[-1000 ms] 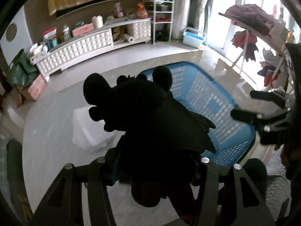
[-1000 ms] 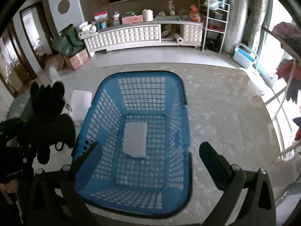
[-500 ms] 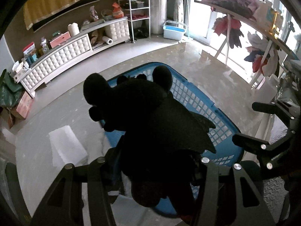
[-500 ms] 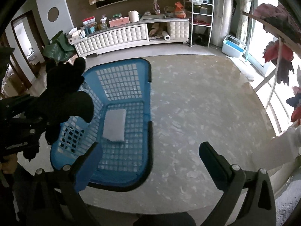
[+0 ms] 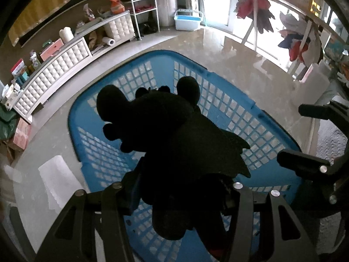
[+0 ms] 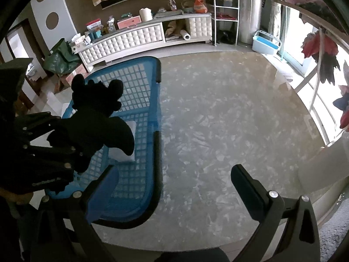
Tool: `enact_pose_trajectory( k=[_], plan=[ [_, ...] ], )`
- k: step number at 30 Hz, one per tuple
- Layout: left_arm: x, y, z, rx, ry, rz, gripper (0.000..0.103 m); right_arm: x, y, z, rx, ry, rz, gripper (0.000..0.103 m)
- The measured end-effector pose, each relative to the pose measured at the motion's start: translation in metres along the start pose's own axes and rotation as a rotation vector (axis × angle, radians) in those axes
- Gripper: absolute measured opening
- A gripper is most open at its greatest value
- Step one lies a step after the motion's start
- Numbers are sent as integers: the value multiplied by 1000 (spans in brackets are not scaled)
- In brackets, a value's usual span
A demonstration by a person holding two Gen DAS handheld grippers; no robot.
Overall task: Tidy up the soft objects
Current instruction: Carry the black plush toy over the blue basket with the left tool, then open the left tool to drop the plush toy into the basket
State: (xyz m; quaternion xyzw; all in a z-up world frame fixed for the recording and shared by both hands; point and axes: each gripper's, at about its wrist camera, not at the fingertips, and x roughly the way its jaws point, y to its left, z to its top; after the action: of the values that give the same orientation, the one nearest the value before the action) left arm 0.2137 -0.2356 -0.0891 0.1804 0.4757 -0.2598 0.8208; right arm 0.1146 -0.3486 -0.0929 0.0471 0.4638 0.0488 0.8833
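Note:
My left gripper (image 5: 181,187) is shut on a black plush toy (image 5: 165,135) with wings and round ears, held above the blue mesh laundry basket (image 5: 231,113). In the right wrist view the plush toy (image 6: 96,118) hangs over the basket (image 6: 139,100), which holds a white folded cloth (image 6: 124,150). My right gripper (image 6: 174,183) is open and empty, to the right of the basket above the marbled table top (image 6: 218,131). It also shows at the right edge of the left wrist view (image 5: 314,139).
A white cloth (image 5: 56,179) lies left of the basket. A long white cabinet (image 6: 135,37) with clutter and a metal shelf rack (image 6: 224,11) stand at the back wall. A small blue tub (image 6: 266,42) sits on the floor. A drying rack with clothes (image 6: 320,48) stands right.
My left gripper has carried the plush toy rightwards, from beside the basket to over it. My right gripper has moved right, away from the basket, and stays open.

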Motion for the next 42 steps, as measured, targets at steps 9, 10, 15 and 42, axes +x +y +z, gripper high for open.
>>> enact_pose_trajectory(
  k=[9, 10, 15, 42],
  plan=[
    [16, -17, -3, 116, 66, -14, 51, 9, -7, -3, 19, 25, -3, 103],
    [18, -17, -3, 117, 76, -22, 51, 10, -7, -2, 20, 29, -3, 103],
    [19, -19, -3, 134, 102, -13, 52, 11, -4, -4, 15, 40, 4, 103],
    [-36, -5, -5, 86, -22, 45, 83, -8, 10, -7, 19, 7, 41, 103]
  ],
)
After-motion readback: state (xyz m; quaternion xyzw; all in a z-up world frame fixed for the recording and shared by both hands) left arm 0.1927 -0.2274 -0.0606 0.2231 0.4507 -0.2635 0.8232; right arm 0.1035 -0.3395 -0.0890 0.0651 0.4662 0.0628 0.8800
